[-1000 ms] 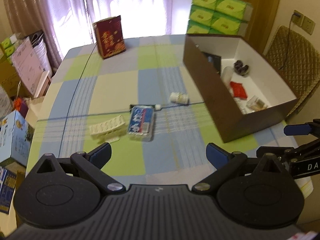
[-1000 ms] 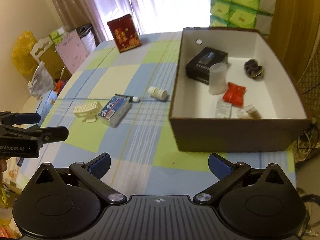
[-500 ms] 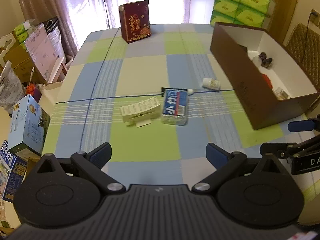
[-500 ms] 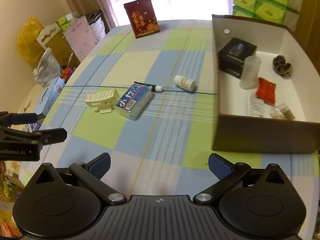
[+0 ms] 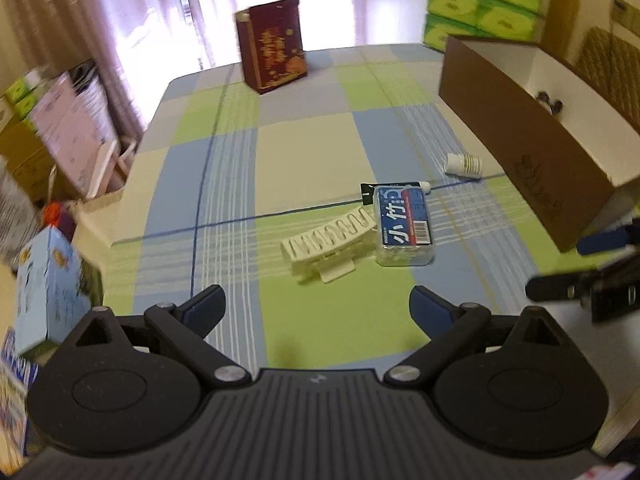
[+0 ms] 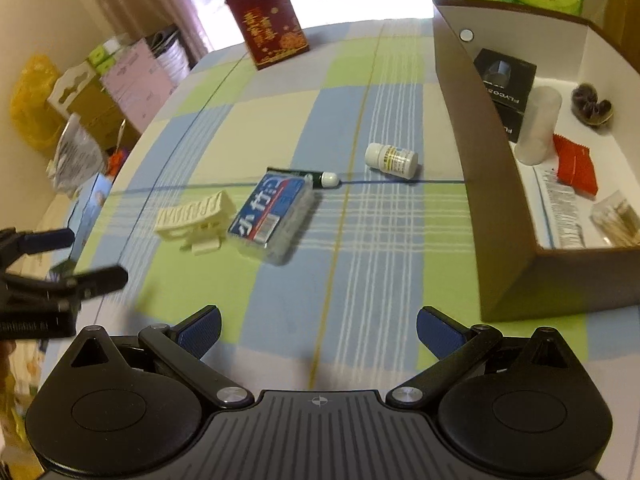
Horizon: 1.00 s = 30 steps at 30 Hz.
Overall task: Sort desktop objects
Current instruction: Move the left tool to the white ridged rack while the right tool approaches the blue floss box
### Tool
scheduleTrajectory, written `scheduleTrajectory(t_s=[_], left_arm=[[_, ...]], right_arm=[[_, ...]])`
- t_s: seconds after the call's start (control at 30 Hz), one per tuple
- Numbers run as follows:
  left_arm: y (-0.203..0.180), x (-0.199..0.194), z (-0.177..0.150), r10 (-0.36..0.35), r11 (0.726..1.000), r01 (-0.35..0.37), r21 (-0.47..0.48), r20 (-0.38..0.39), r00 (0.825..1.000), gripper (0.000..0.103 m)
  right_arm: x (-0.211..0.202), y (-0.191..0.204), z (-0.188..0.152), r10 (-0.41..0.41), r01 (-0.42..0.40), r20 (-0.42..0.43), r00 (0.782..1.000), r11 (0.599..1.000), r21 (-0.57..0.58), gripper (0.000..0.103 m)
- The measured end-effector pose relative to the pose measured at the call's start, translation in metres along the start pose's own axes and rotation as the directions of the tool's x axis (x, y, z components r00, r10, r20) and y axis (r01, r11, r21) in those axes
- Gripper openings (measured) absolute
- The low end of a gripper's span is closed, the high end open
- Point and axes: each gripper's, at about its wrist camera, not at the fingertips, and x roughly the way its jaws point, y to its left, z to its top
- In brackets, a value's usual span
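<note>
On the checked tablecloth lie a cream plastic clip (image 5: 326,246) (image 6: 196,216), a blue-labelled clear box (image 5: 403,226) (image 6: 274,212), a dark tube with a white cap (image 6: 320,178) and a small white pill bottle (image 5: 463,164) (image 6: 392,159). The brown sorting box (image 5: 532,168) (image 6: 492,184) stands at the right and holds several items. My left gripper (image 5: 316,306) is open and empty, near the table's front, short of the clip. My right gripper (image 6: 318,326) is open and empty over the tablecloth, left of the box's front corner.
A red gift box (image 5: 274,54) (image 6: 268,26) stands at the table's far end. Green tissue packs (image 5: 480,4) are stacked behind the brown box. Cartons and bags (image 6: 80,112) crowd the floor left of the table.
Both grippers have moved forward and left over the table toward the loose objects, which look larger and nearer. The brown box has shifted toward the right edge of both views.
</note>
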Motion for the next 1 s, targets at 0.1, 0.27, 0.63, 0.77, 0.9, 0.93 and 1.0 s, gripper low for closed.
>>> scheduleTrajectory(t_s=[0.1,0.27,0.63,0.77,0.9,0.93,1.0], left_arm=[[0.006,0.014,0.004,-0.045,0.995,0.044,0.085,0.008,0.999,0.095],[0.011,0.043,0.015,-0.099,0.972,0.095,0.216,0.004,0.995,0.094],[0.012,0.105,0.035,-0.154,0.923,0.176,0.342,-0.088,0.984,0.078],[0.008,0.116,0.036,-0.158,0.919,0.183,0.349,-0.099,0.983,0.068],[0.011,0.124,0.039,-0.145,0.941,0.171,0.291,-0.108,0.983,0.036],[0.013,0.124,0.039,-0.139,0.947,0.163,0.277,-0.104,0.985,0.033],[0.018,0.124,0.040,-0.113,0.957,0.133,0.259,-0.093,0.989,0.026]], right_arm=[[0.011,0.000,0.008,-0.015,0.015,-0.001,1.000,0.999,0.035,0.101],[0.026,0.000,0.014,-0.039,0.040,-0.016,0.999,0.997,0.070,0.101],[0.038,-0.009,0.012,-0.075,0.083,-0.059,0.995,0.986,0.145,0.101],[0.042,-0.006,0.013,-0.079,0.087,-0.064,0.995,0.987,0.135,0.101],[0.050,0.005,0.018,-0.070,0.076,-0.064,0.996,0.992,0.097,0.101],[0.052,0.008,0.020,-0.066,0.071,-0.061,0.996,0.994,0.084,0.101],[0.058,0.015,0.024,-0.058,0.061,-0.055,0.997,0.996,0.060,0.101]])
